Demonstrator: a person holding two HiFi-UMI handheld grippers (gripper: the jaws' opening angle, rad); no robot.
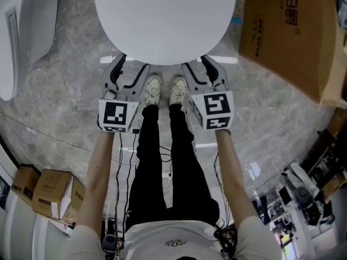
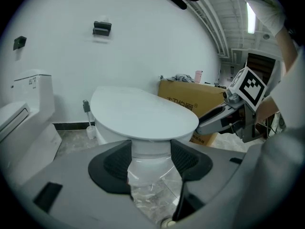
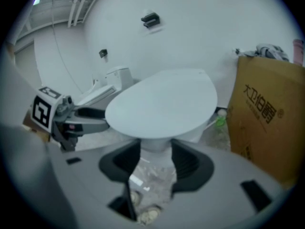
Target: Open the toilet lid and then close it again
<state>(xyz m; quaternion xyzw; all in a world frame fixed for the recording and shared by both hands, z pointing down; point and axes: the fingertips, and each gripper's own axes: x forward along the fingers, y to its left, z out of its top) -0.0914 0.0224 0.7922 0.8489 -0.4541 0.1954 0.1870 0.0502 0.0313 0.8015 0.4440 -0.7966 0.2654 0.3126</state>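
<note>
The white toilet lid (image 1: 165, 15) lies closed and flat on the bowl, filling the top of the head view. My left gripper (image 1: 132, 65) sits just below the lid's front-left edge, jaws open and empty. At the front-right edge my right gripper (image 1: 198, 64) is also open and empty. In the left gripper view the lid (image 2: 143, 113) lies just beyond my left gripper (image 2: 151, 154), and the right gripper (image 2: 221, 118) reaches in from the right. In the right gripper view the lid (image 3: 164, 101) is above my right gripper (image 3: 156, 156). No pad touches the lid.
A large cardboard box (image 1: 293, 31) stands right of the toilet. A second white toilet (image 1: 16, 26) is at the left. Small boxes (image 1: 49, 191) sit at the lower left, and clutter at the lower right. A toilet brush (image 2: 88, 123) stands by the wall. The person's shoes (image 1: 162, 91) are before the bowl.
</note>
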